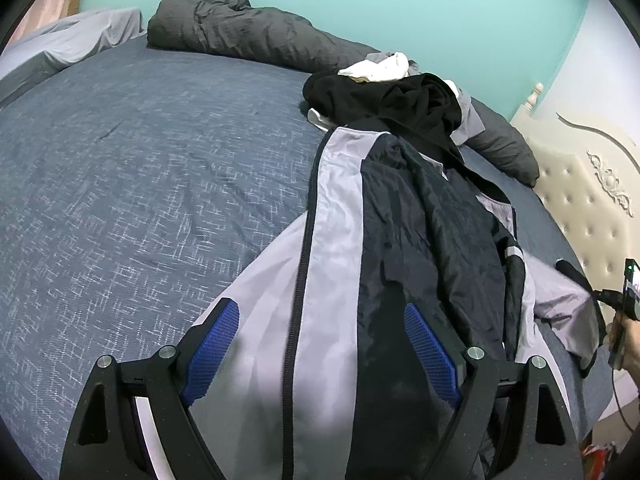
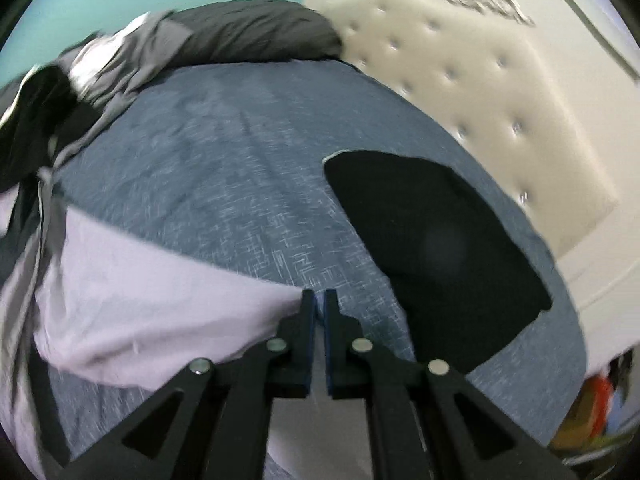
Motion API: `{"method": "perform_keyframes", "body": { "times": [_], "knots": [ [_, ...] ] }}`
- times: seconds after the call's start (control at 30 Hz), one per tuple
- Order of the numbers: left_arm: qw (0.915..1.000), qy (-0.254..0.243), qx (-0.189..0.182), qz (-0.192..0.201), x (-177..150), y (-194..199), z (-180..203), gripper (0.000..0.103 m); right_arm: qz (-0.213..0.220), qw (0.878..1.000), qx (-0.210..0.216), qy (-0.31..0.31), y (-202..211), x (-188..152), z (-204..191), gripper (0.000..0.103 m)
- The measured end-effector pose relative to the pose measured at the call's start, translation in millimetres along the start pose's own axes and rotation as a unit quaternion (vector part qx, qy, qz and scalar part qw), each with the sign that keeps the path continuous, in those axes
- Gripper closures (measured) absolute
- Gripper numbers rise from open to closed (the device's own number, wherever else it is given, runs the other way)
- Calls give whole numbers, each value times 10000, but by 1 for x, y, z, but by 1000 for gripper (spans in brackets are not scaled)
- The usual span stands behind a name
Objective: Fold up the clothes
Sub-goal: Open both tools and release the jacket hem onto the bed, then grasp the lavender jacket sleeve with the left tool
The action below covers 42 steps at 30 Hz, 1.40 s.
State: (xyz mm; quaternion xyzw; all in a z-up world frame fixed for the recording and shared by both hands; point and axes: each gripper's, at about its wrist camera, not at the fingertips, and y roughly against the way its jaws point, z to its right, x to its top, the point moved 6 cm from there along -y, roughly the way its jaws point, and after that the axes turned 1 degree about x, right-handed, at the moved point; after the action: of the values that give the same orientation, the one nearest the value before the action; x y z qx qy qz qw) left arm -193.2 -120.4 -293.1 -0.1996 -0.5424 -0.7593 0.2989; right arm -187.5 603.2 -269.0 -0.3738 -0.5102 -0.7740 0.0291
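Note:
A black and pale lilac zip jacket (image 1: 400, 220) lies spread on the blue bed sheet (image 1: 140, 180). My left gripper (image 1: 320, 306) hovers open just over its lower part, one blue pad on either side of the zip, touching nothing. One lilac sleeve (image 2: 160, 300) is drawn out taut and lifted off the bed, ending at the tip of my right gripper (image 2: 319, 294). Its jaws stand almost together on the sleeve's end, with only a thin slit between them. That gripper (image 1: 580, 280) also shows at the far right of the left wrist view, in a hand.
A loose heap of black and white clothes (image 1: 392, 96) lies beyond the jacket's collar. A flat black garment (image 2: 432, 240) rests near the cream tufted headboard (image 2: 480, 100). A dark grey duvet (image 1: 240, 28) is bunched along the turquoise wall. The bed's edge runs on the right.

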Motion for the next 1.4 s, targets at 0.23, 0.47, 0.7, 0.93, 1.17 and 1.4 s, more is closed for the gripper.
{"method": "perform_keyframes", "body": {
  "times": [0.23, 0.47, 0.7, 0.93, 1.17, 1.4],
  "knots": [
    [9999, -115, 31, -39, 1, 6, 6, 15, 615, 9928, 1031, 48, 38, -16, -60, 66],
    [9993, -216, 171, -249, -1, 28, -6, 15, 548, 9637, 2610, -105, 82, -76, -150, 57],
    [9945, -314, 762, -652, -11, 39, -46, 15, 331, 9373, 3458, -268, 124, -144, -210, 54],
    [9875, -534, 996, -1099, -25, 27, -61, 15, 559, 9285, 3670, -63, 142, -163, -227, 51],
    [9767, -482, 1192, -1717, -52, 5, -81, 15, 506, 9240, 3790, -22, 134, -172, -225, 51],
    [9712, -541, 1234, -1963, -72, -1, -84, 16, 590, 9210, 3848, -104, 133, -171, -224, 50]
  ]
}}
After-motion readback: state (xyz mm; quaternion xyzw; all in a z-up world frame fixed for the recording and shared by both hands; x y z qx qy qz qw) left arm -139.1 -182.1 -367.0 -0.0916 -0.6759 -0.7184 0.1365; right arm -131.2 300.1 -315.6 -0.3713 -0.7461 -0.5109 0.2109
